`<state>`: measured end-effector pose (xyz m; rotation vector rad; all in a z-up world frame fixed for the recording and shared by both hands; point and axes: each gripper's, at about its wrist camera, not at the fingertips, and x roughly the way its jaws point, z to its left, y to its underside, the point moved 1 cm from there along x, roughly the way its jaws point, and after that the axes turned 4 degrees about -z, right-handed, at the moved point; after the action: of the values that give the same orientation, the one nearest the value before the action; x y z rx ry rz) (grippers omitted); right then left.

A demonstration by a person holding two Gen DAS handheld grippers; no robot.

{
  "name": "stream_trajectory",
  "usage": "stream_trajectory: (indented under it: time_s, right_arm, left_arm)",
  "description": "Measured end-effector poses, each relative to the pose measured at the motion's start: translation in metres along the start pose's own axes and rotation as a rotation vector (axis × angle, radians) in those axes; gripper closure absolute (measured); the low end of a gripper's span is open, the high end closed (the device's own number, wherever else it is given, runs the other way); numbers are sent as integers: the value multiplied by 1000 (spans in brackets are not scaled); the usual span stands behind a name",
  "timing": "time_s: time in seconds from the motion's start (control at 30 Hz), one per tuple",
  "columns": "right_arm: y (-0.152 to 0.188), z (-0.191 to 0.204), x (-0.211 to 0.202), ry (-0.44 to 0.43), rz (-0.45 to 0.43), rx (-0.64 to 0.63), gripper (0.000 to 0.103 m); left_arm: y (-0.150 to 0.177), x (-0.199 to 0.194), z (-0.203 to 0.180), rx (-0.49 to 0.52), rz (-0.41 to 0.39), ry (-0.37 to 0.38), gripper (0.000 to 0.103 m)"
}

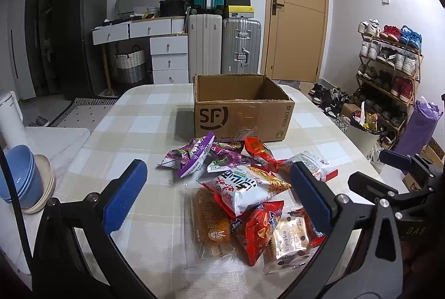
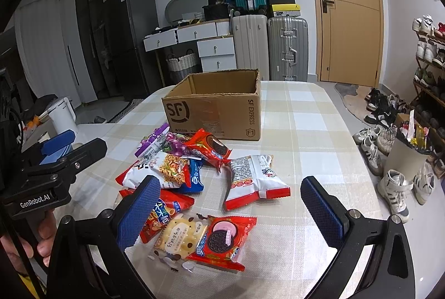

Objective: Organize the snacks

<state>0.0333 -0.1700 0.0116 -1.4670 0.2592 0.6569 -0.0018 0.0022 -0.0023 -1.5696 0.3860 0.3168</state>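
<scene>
Brown open-topped cardboard box (image 2: pixel 215 112) is sitting behind the loose pile of colourful snack packets (image 2: pixel 194 182) on the checked worktop (image 2: pixel 306 160); I'm holding my left tongs (image 1: pixel 219 196) and right tongs (image 2: pixel 226 208) apart, gripping nothing.

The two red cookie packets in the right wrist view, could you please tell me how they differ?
The near cookie packet lies flat on the tablecloth, apart from the heap; the far cookie packet sits tilted on top of other snacks, close to the cardboard box. The near one shows a pink-filled cookie above a dark cookie; the far one shows one dark cookie. Both are red, sealed, and untouched by either tool.
</scene>
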Motion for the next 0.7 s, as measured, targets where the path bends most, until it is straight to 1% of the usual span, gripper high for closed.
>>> stream_trajectory:
  time_s: [0.17, 0.7]
  right_arm:
    - [3, -1, 3, 0, 5, 7, 0]
    - [3, -2, 5, 3, 15, 25, 0]
  left_arm:
    - [1, -3, 1, 1, -18, -7, 1]
    - [2, -2, 2, 3, -14, -8, 1]
